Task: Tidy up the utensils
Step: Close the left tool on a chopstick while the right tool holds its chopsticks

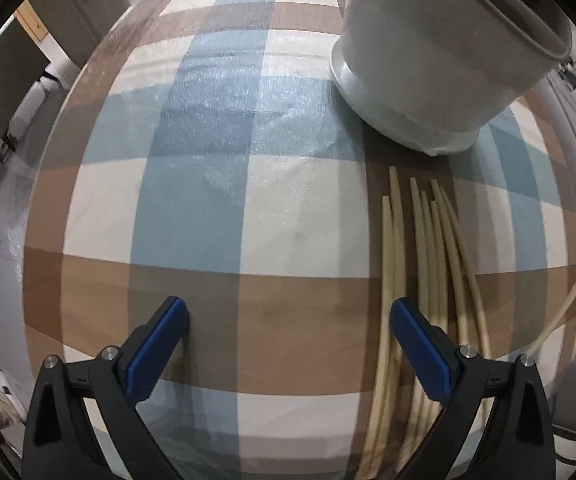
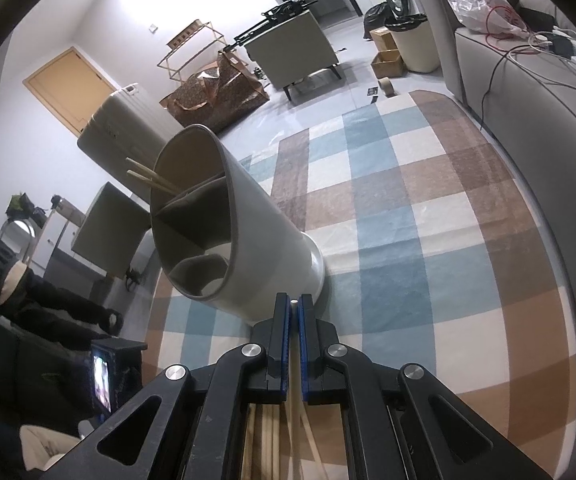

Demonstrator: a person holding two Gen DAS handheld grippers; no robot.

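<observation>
A white utensil holder [image 2: 264, 220] with inner dividers stands on the checked rug [image 2: 387, 208], and two pale chopsticks [image 2: 152, 180] stick out of its far compartment. My right gripper [image 2: 293, 299] is shut on one chopstick [image 2: 294, 305], its tip showing between the blue pads just in front of the holder's base. Several loose chopsticks [image 1: 427, 260] lie side by side on the rug below the holder [image 1: 427, 60]. My left gripper [image 1: 288, 308] hangs open over the rug, its right finger [image 1: 419, 344] above the left side of that pile, with nothing between its fingers.
A grey sofa [image 2: 527, 100] borders the rug on the right. A beige suitcase [image 2: 128, 120] and an armchair [image 2: 291, 44] stand beyond the holder. A person's dark sleeve [image 2: 48, 300] and a small lit screen [image 2: 102, 376] are at the left. The rug's left half [image 1: 208, 200] is bare.
</observation>
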